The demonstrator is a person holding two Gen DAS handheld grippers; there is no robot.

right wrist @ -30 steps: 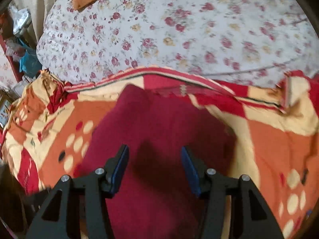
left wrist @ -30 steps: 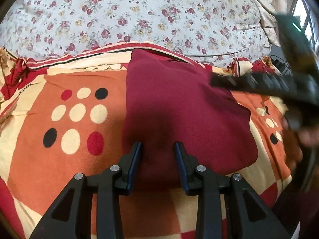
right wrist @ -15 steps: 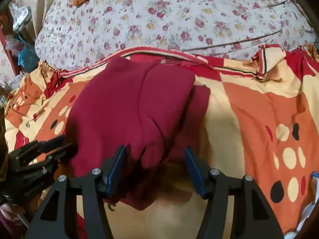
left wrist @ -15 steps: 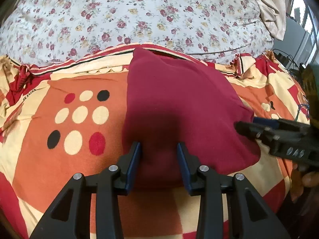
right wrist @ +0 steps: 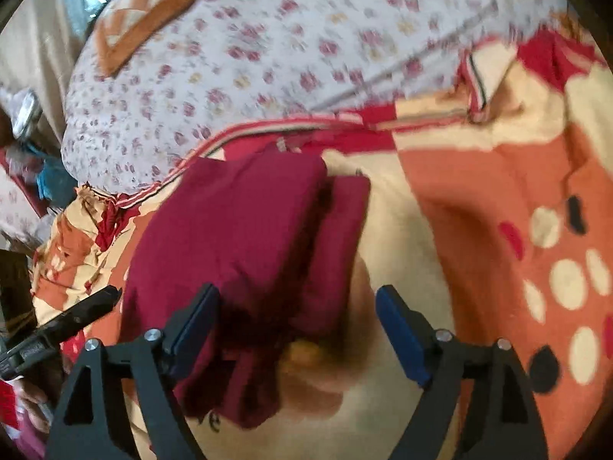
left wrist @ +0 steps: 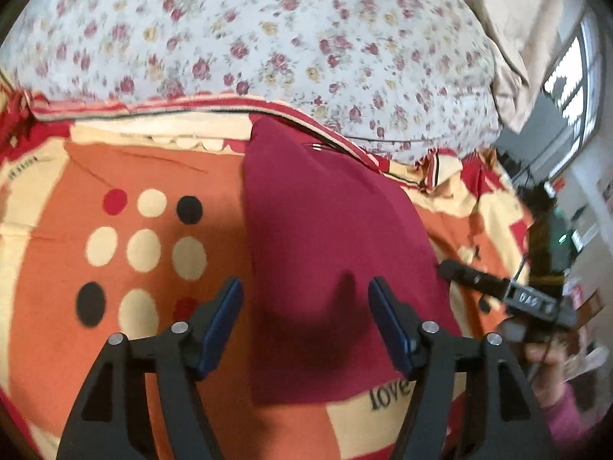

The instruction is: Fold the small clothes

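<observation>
A dark red folded garment (left wrist: 329,253) lies flat on the orange patterned blanket (left wrist: 126,329). My left gripper (left wrist: 306,318) is open and empty, hovering over the garment's near end. In the right wrist view the garment (right wrist: 245,245) shows folded layers, with a narrower strip along its right side. My right gripper (right wrist: 299,326) is open and empty above the garment's near right edge. The right gripper also shows in the left wrist view (left wrist: 482,280), beside the garment's right edge. The left gripper's tip shows in the right wrist view (right wrist: 92,303), at the garment's left side.
A large white floral pillow or duvet (left wrist: 245,38) rises behind the blanket. An orange patterned cushion (right wrist: 153,11) lies on it. Clutter (right wrist: 34,176) sits past the bed's left edge. A window and shelf (left wrist: 567,88) are at the right.
Both grippers have opened wider and pulled back from the garment. The right gripper moved down to the garment's right side. The garment now lies folded and released.
</observation>
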